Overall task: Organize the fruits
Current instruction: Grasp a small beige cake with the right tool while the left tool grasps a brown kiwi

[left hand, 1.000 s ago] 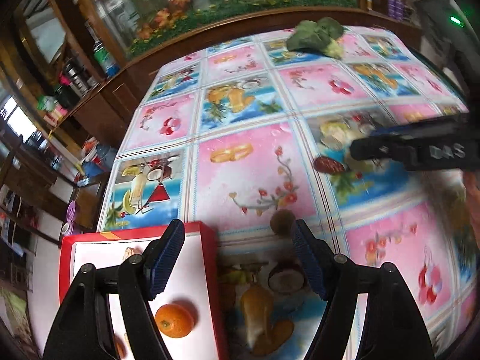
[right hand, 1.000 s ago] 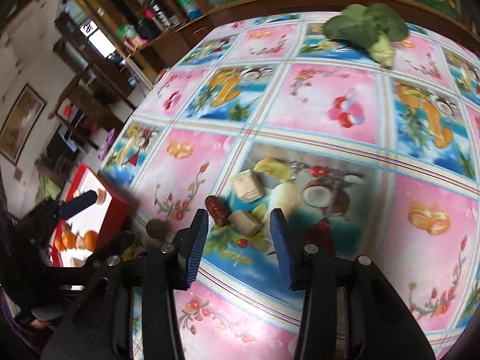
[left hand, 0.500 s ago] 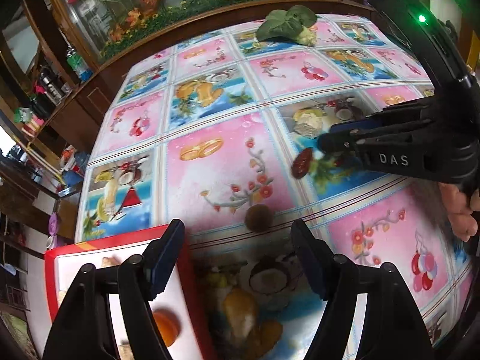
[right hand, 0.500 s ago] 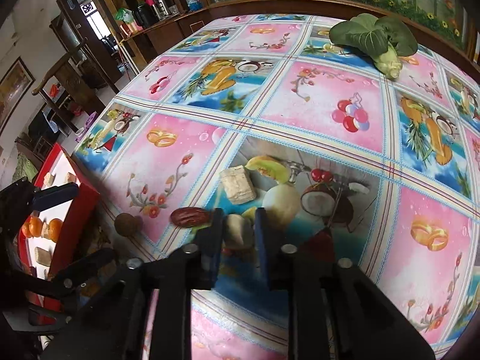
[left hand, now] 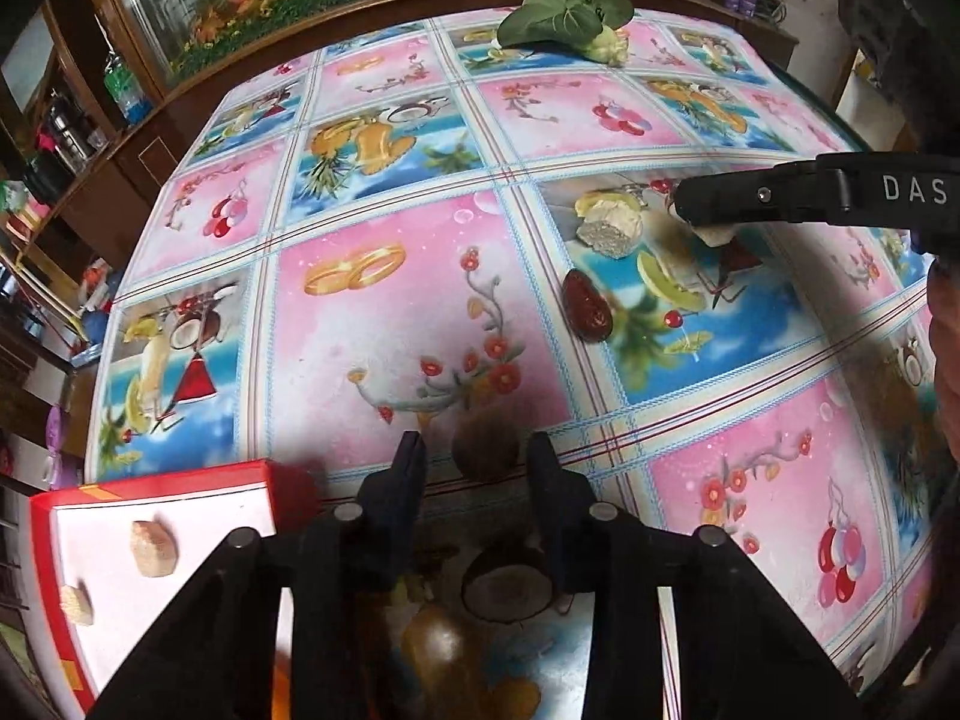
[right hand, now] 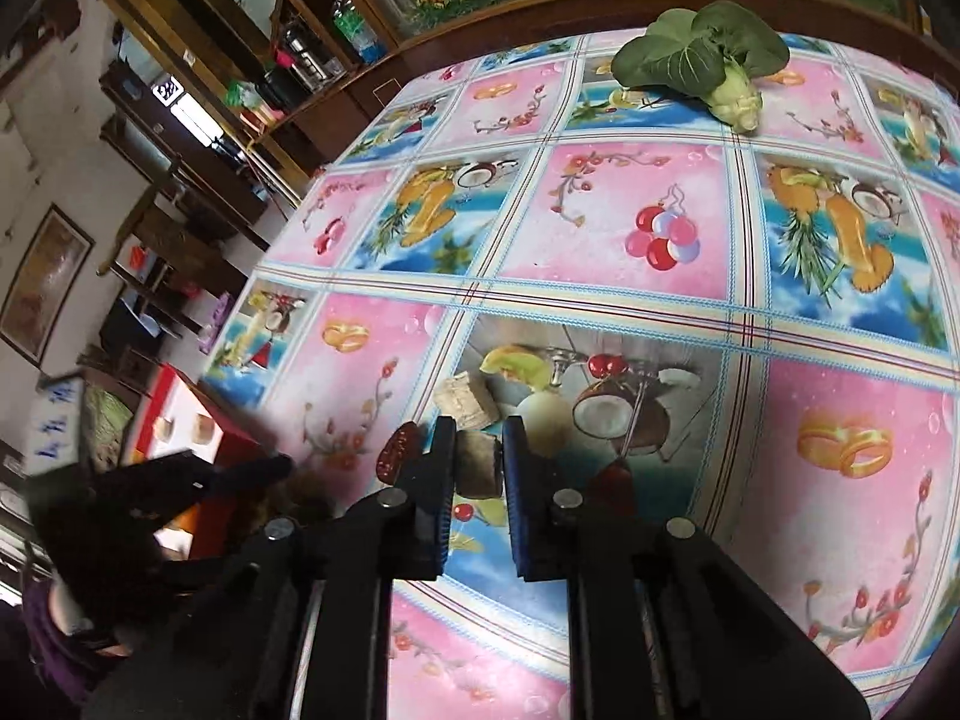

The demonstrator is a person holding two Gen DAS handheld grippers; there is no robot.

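In the left wrist view my left gripper [left hand: 480, 457] is open, its jaws drawn narrow either side of a small brown round fruit [left hand: 486, 449] on the tablecloth, with a slit of cloth showing on the fruit's left. My right gripper [right hand: 478, 447] is shut on a beige chunk [right hand: 478, 465] just over the cloth. From the left it shows side-on as the right gripper [left hand: 690, 217]. A dark red date [left hand: 585, 306] lies between the grippers, beside a second beige chunk [left hand: 606, 229]. The red tray [left hand: 264, 474] at the near left holds two beige chunks [left hand: 153, 547].
A green leafy vegetable [left hand: 564, 18] lies at the table's far edge. The cloth is printed with fruit pictures that look like real items. A hand [left hand: 945, 330] holds the right gripper at the right edge. Wooden cabinets and chairs [right hand: 180, 240] stand left of the table.
My left gripper moved forward off the tray and narrowed around the brown fruit. My right gripper came down over the beige chunk and shut on it.
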